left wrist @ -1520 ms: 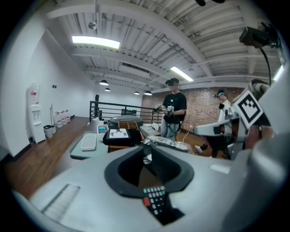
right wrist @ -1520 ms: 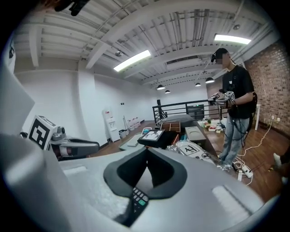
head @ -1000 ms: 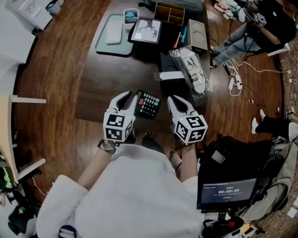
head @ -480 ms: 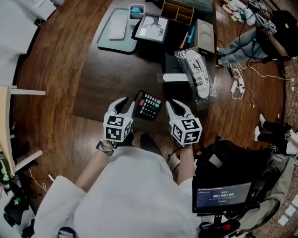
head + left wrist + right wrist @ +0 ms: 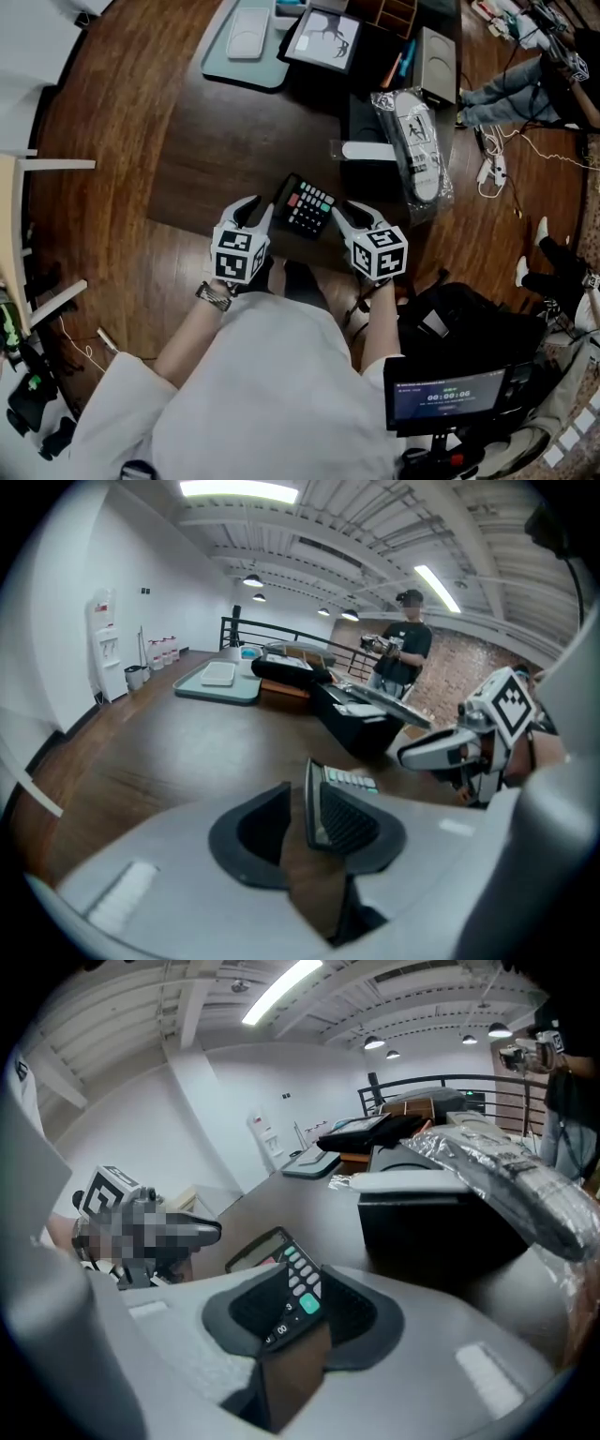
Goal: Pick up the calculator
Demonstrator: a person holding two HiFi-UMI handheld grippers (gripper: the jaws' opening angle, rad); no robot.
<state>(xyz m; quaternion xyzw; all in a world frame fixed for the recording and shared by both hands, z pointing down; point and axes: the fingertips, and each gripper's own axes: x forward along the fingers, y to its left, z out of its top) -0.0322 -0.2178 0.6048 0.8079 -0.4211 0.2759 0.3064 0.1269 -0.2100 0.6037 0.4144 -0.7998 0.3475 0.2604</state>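
The left gripper (image 5: 255, 212) reaches in at 8 o'clock from the calculator (image 5: 306, 205). Its jaws are apart, with the calculator's left edge between them close to one pad and bare wood showing beside the other. The calculator rests on the dark desk (image 5: 216, 159) near its front edge, keys up, between both grippers. At 4 o'clock the right gripper (image 5: 355, 215) has its jaws opening, with the calculator's lower right corner between them. A plastic-wrapped pack (image 5: 418, 150) lies at 2 o'clock.
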